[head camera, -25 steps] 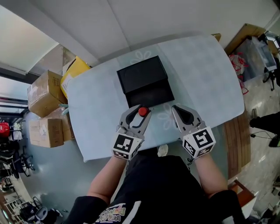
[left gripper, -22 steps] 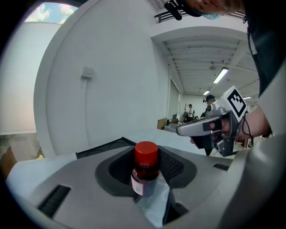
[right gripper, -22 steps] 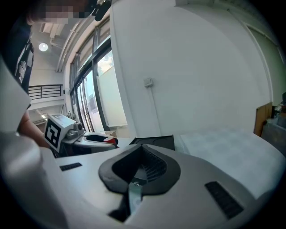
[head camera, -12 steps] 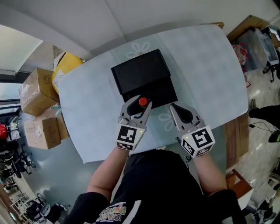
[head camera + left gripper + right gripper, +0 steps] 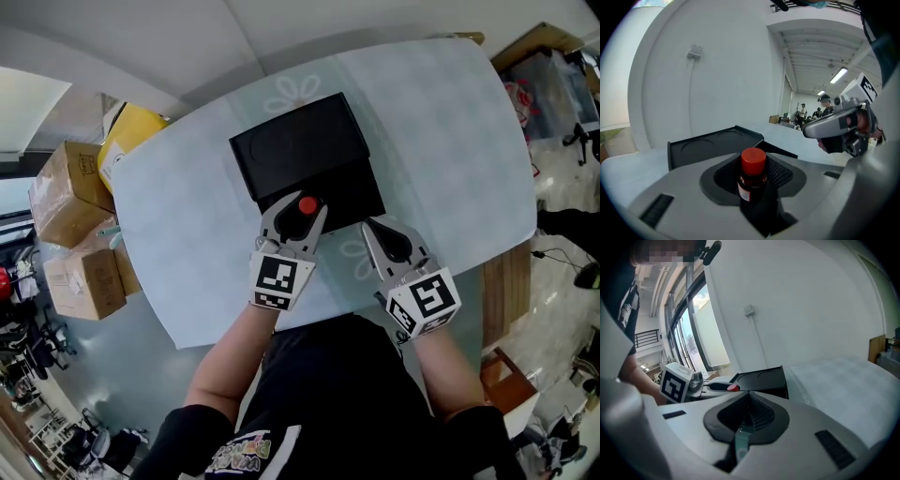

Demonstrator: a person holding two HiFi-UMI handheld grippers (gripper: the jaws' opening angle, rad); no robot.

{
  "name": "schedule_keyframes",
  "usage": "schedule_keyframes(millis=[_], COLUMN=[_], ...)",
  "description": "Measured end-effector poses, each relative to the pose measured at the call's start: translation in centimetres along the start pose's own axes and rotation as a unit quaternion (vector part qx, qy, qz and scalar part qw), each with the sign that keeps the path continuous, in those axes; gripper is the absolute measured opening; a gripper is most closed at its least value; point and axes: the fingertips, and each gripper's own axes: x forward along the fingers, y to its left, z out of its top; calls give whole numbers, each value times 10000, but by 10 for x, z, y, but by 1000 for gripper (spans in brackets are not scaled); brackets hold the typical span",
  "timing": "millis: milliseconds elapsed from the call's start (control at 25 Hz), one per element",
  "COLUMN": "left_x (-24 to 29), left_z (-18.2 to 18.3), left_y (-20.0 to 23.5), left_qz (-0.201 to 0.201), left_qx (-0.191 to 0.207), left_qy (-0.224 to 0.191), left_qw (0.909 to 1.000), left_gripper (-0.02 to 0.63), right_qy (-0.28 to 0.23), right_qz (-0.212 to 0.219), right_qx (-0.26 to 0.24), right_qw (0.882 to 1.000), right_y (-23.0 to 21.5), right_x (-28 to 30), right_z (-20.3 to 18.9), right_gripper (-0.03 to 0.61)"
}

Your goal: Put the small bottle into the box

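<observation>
Forward since the earlier frames: left hand-held gripper (image 5: 298, 207), clenched on the small bottle (image 5: 307, 204), held it over the near half of the box (image 5: 295, 141). Right hand-held gripper (image 5: 370, 228) sat closed, empty. Lowering and release probably remained.

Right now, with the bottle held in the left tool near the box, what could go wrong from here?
1. In the head view the small bottle hangs by the near edge of the box; released early, it may catch the rim and land outside.
2. The left tool grips only its lower body, so it could tip on release.
3. The right tool is shut, empty and off the box, so a bump might slide it.
</observation>
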Motion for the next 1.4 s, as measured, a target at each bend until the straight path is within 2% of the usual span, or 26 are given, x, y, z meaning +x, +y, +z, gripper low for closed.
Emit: schedule_keyframes(millis=[320,640,960,1240,1400], left_x=[8,7,-10,-54,-87], left_z=[-7,-9,6,29,43], left_y=[-6,-8,-13,-30,-55], left_qz=[-97,-73,64,404,497], left_qx=[191,188,320,452,478], left_qy=[172,213,8,-311,-542], left_qw=[9996,9996,9995,9977,9961], left_gripper=[158,158,172,172,170], right_qy=[41,-14,-176,-473,-637], right_qz=[-105,-104,-90,39,110], right_qx=[100,68,-8,-274,-446], right_qw=[9999,9999,9998,9985,9969], right_y=[-5,0,8,29,45], right_x=[-3,-9,-24,-60,-90], right_z=[-6,-4,2,16,22], right_gripper=[9,9,9,9,9])
